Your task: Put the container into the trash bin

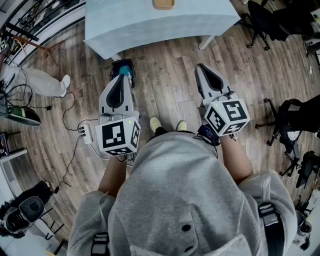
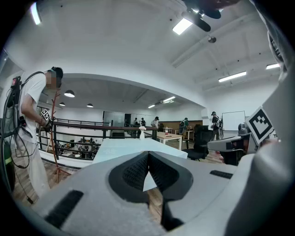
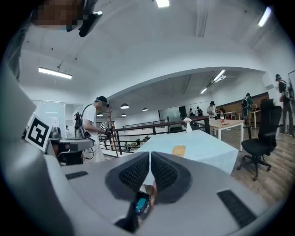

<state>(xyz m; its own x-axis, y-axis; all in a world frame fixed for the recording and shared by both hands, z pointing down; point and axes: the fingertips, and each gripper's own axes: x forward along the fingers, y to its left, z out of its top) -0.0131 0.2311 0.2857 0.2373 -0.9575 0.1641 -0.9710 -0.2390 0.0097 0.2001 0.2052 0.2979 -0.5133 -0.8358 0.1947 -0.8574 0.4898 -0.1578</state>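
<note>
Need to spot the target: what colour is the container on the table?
The container is tan, clearest in the right gripper view.

Tan container (image 1: 163, 4) on pale-blue table (image 1: 150, 25)

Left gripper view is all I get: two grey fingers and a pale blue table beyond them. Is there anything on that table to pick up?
Observer: Yes. The right gripper view shows a flat tan container lying on the table.
Operator: Where would it go?
Observer: The head view shows a small dark bin on the floor beside the table, right at the tip of the left gripper.
Operator: Is the other hand holding something?
Observer: No. The right gripper has its fingers together with nothing between them.
</note>
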